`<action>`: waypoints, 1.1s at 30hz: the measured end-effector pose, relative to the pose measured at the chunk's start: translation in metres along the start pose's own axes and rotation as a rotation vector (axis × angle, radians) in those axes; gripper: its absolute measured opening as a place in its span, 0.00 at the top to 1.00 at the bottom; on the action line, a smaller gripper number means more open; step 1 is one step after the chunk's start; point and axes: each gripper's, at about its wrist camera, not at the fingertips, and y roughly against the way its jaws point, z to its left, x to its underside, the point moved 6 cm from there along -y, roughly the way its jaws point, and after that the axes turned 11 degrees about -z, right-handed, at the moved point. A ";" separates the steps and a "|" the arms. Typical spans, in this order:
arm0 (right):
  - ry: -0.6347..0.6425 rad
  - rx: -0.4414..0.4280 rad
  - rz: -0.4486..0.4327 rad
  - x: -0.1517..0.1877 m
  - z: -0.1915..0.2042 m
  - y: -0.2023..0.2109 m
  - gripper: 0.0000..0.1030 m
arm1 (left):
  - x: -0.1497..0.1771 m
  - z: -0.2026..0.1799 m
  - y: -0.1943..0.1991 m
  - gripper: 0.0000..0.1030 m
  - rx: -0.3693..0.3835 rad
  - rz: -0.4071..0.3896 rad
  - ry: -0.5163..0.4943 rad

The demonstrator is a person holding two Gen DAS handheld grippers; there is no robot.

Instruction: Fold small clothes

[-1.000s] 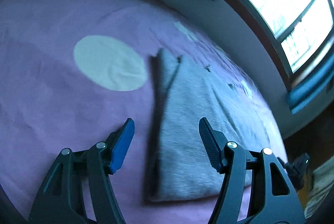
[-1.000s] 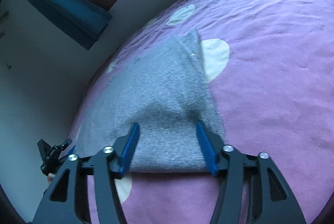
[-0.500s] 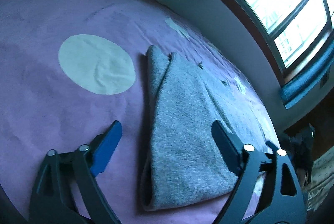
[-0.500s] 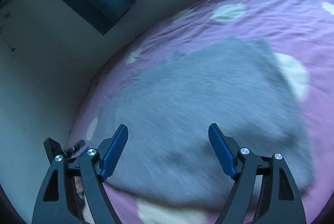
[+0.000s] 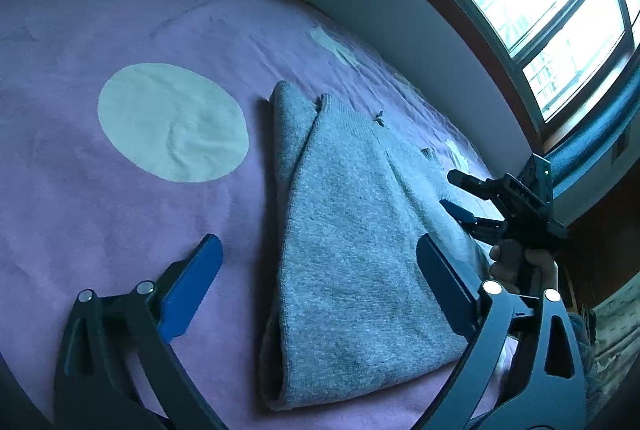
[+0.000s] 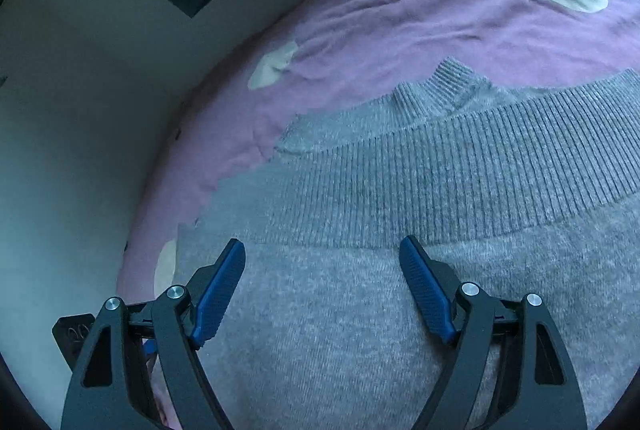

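The right gripper [image 6: 322,256] hovers, jaws spread wide, over the folded grey sweater [image 6: 400,310].

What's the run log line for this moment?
left gripper: open | right gripper: open | gray sweater: folded on purple bedsheet, unheld

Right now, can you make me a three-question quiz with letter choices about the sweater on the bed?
1. Where does the grey sweater lie?
A. on the purple bedspread
B. on a chair
C. on the windowsill

2. What colour is the big round spot beside the sweater?
A. red
B. white
C. green

3. How is the left gripper?
A. shut on the sweater
B. shut on nothing
C. open

Answers:
1 A, purple bedding shows all around the sweater.
2 B, the spot is pale white against the purple.
3 C, its blue fingers stand wide apart, one on each side of the folded sweater.
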 end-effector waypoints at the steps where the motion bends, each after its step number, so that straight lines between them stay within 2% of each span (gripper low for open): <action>1: 0.002 0.001 -0.007 0.001 0.003 0.005 0.24 | 0.000 -0.002 0.000 0.03 0.005 -0.002 -0.007; 6: 0.004 -0.001 -0.009 0.018 0.007 0.030 0.24 | 0.000 -0.002 -0.001 0.03 0.005 -0.001 -0.005; 19: 0.024 -0.022 -0.043 0.092 0.013 0.106 0.24 | 0.001 -0.001 -0.001 0.03 0.006 -0.005 -0.004; 27: 0.038 -0.046 -0.010 0.122 0.021 0.111 0.23 | 0.001 -0.001 -0.001 0.03 0.006 -0.004 -0.004; 33: 0.066 -0.073 -0.037 0.128 0.019 0.108 0.18 | 0.001 -0.001 -0.002 0.03 0.001 -0.001 -0.009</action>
